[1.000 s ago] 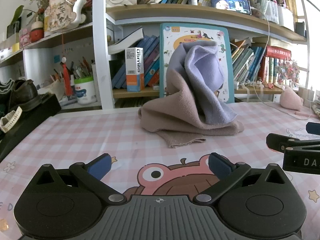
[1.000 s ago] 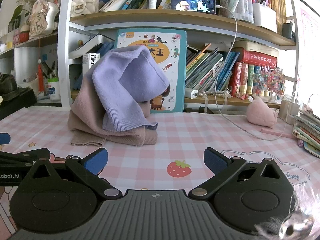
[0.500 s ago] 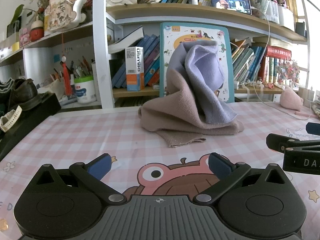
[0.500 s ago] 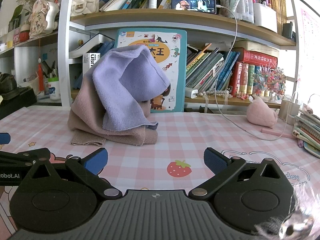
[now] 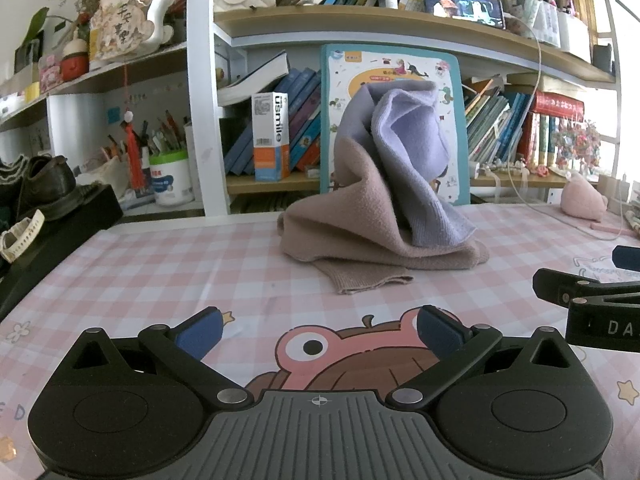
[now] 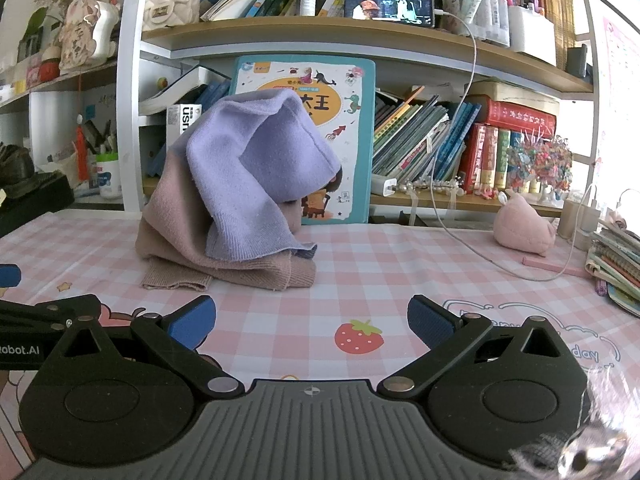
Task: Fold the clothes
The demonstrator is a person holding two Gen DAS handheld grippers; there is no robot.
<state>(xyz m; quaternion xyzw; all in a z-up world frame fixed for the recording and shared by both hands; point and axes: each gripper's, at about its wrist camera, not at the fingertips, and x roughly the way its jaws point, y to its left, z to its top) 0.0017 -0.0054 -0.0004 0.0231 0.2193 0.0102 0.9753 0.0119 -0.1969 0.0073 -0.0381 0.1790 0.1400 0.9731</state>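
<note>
Soft knitted clothes, a purple and tan heap (image 5: 384, 196), are sitting bunched up on the pink checked tablecloth (image 5: 168, 272), leaning against a tall teal picture book (image 6: 352, 92). Near the heap, the left gripper (image 5: 318, 326) and right gripper (image 6: 311, 320) are both hanging wide apart, holding nothing.

Table under pink-and-white checked cloth (image 6: 360, 268) with cartoon prints; crumpled beige-and-lilac knitted garment (image 6: 240, 208) heaped at back centre; pink plush toy (image 6: 522, 228), white charging cable (image 6: 500, 264), stacked books (image 6: 616, 264) on right side
</note>
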